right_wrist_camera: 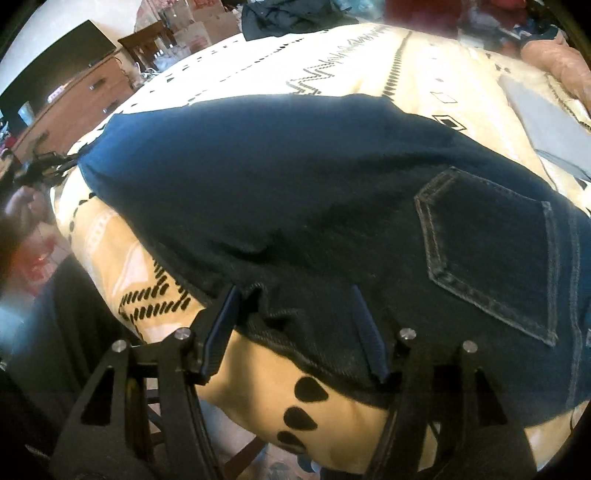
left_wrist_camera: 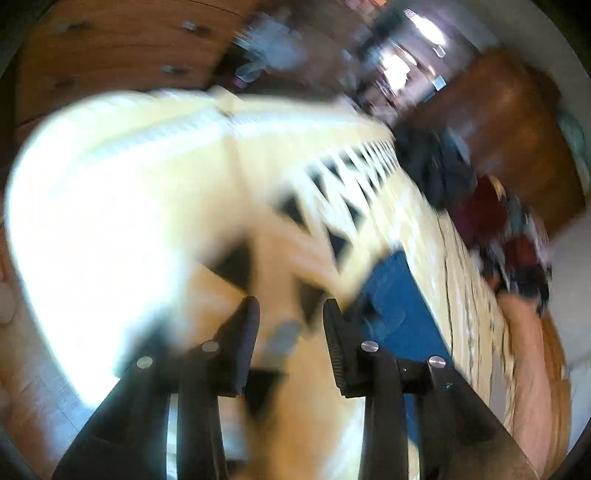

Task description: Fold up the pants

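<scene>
Dark blue jeans [right_wrist_camera: 295,192] lie flat across a cream bedspread [right_wrist_camera: 332,62] with black patterns, a back pocket [right_wrist_camera: 491,254] facing up at the right. My right gripper [right_wrist_camera: 294,295] is open at the near edge, its fingers on either side of a bunched bit of denim without pressing it. In the blurred left wrist view my left gripper [left_wrist_camera: 291,306] is open over the bedspread [left_wrist_camera: 184,177] with nothing between its fingers. The jeans [left_wrist_camera: 399,306] lie just to its right. That gripper [right_wrist_camera: 48,166] also shows at the jeans' far left end.
A wooden dresser [right_wrist_camera: 74,107] stands beyond the bed's left side. A pile of dark clothes [right_wrist_camera: 288,14] and red garments [left_wrist_camera: 484,210] lie at the far end of the bed. A grey flat item [right_wrist_camera: 546,125] and a peach cover [right_wrist_camera: 561,66] sit at the right.
</scene>
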Demonstrator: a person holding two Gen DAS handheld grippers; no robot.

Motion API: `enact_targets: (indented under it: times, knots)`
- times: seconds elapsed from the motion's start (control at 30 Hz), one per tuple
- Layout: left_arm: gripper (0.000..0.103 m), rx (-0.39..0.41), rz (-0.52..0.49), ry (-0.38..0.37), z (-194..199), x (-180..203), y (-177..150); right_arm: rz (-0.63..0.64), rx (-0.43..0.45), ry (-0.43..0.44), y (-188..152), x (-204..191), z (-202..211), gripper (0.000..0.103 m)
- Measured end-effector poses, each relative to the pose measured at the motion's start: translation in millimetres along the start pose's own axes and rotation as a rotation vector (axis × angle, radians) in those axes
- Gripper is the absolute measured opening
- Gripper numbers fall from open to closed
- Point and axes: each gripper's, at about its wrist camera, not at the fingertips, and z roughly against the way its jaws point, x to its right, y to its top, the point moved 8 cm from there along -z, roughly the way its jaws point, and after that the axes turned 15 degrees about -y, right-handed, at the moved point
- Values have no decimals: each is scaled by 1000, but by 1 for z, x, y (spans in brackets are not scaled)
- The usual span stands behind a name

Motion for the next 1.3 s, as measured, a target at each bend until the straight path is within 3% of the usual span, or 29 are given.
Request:
enact_targets:
  times: [0.1, 0.17, 0.2, 0.23, 0.27, 0.33, 0.47, 0.6, 0.77, 0.93, 1.3]
  knots:
    - [37, 1, -136, 132, 17, 20, 5, -23, 33, -16, 13, -3, 16, 63]
    - [49, -45, -362, 212, 11, 69, -15, -30, 80, -34, 27, -12, 27, 63]
    - [64, -44, -447, 231, 9, 90, -26, -31, 103, -40, 36, -18, 32, 64]
    - [78, -40, -517, 223, 4, 113, -39, -30, 120, -48, 44, -22, 34, 65]
    - [80, -43, -592, 204, -7, 138, -57, -23, 141, -63, 51, -29, 36, 66]
    - [81, -85, -686, 178, -38, 172, -90, -1, 172, -128, 70, -44, 33, 82]
    - [81, -195, -692, 133, -107, 190, -132, -4, 198, -187, 102, -67, 3, 85]
    - [80, -230, -659, 189, -143, 177, -141, -36, 157, -216, 113, -78, -36, 84]
    - [83, -227, -645, 217, -157, 169, -152, -115, 56, -217, 95, -73, -65, 85]
    - [90, -219, -638, 227, -158, 160, -153, -162, 58, -236, 85, -66, -69, 103]
    - [92, -210, -634, 218, -158, 159, -152, -168, 97, -231, 85, -68, -69, 103]
